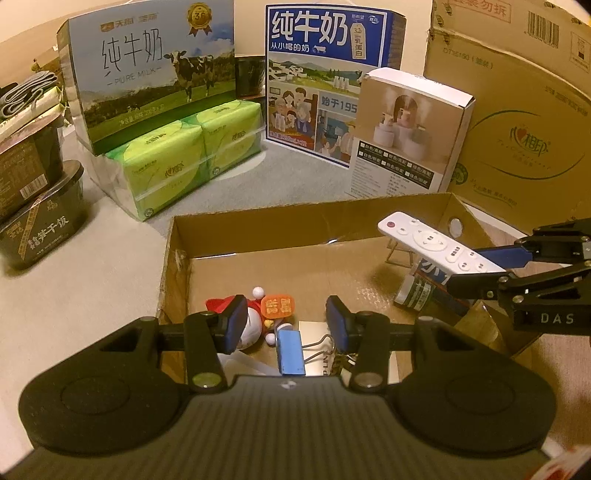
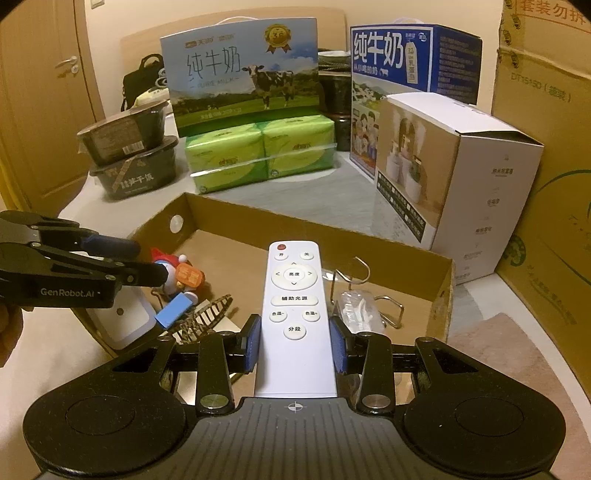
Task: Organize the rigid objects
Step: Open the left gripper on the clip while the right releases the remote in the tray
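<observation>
Blue pads of the right gripper (image 2: 294,345) clamp the lower sides of a white remote control (image 2: 294,306), which points forward, buttons up, above the open cardboard box (image 2: 303,226). The left gripper (image 1: 286,319) hangs over the near end of the same box with its jaws partly apart and nothing between the pads; below the gap lies a blue binder clip (image 1: 290,350), and beside it a small red-capped figurine (image 1: 255,314) with an orange tag. Also in the box are a wire stand (image 2: 354,280) and a small dark jar (image 1: 415,291) in the corner under the remote.

Beyond the box, the surface is a pale grey covering (image 1: 295,177) — crowded at the back. Green tissue packs (image 1: 184,151) sit under a milk carton with a cow picture (image 1: 147,74), a blue milk carton (image 1: 325,74) stands next to it, and a white product box (image 1: 410,133) leans nearby. Stacked dark food tubs (image 1: 33,192) stand at the left, a large brown shipping carton (image 1: 517,110) at the right. The right wrist view shows a wooden door (image 2: 48,92) and cream wall (image 2: 221,11) behind.
</observation>
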The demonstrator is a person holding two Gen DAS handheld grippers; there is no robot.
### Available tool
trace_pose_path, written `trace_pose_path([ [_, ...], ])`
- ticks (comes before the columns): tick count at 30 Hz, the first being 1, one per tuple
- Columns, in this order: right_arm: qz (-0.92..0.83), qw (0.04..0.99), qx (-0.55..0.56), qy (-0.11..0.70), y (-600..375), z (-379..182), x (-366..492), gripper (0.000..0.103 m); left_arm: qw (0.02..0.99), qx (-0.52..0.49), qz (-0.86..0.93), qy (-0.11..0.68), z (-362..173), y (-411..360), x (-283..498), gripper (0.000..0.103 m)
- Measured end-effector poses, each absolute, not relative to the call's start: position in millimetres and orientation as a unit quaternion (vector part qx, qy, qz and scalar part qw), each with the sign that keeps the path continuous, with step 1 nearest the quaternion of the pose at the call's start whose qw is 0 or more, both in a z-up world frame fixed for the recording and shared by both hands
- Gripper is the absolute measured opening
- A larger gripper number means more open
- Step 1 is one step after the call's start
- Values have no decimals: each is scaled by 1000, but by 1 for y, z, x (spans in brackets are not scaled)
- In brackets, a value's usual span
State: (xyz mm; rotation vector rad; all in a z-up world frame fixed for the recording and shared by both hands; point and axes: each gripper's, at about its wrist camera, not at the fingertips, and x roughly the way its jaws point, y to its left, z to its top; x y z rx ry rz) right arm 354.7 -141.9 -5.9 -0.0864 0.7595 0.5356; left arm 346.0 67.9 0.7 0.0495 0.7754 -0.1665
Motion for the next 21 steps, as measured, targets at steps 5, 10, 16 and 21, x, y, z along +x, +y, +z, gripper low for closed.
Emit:
trace_pose_path([
  [5,265,894,-41,358,-140,-6,356,39,923,21,-80,377,1,70,346,44],
  [10,272,899,-37,341,-143,-3,354,58,924,17,-77,374,2,72,342,57],
  [16,249,906,-30,342,-158,1,347,65,928,19,-76,363,9,69,329,79],
  [21,237,907,-20,347,-169,10,331,73,931,7,-73,356,22,67,312,90],
])
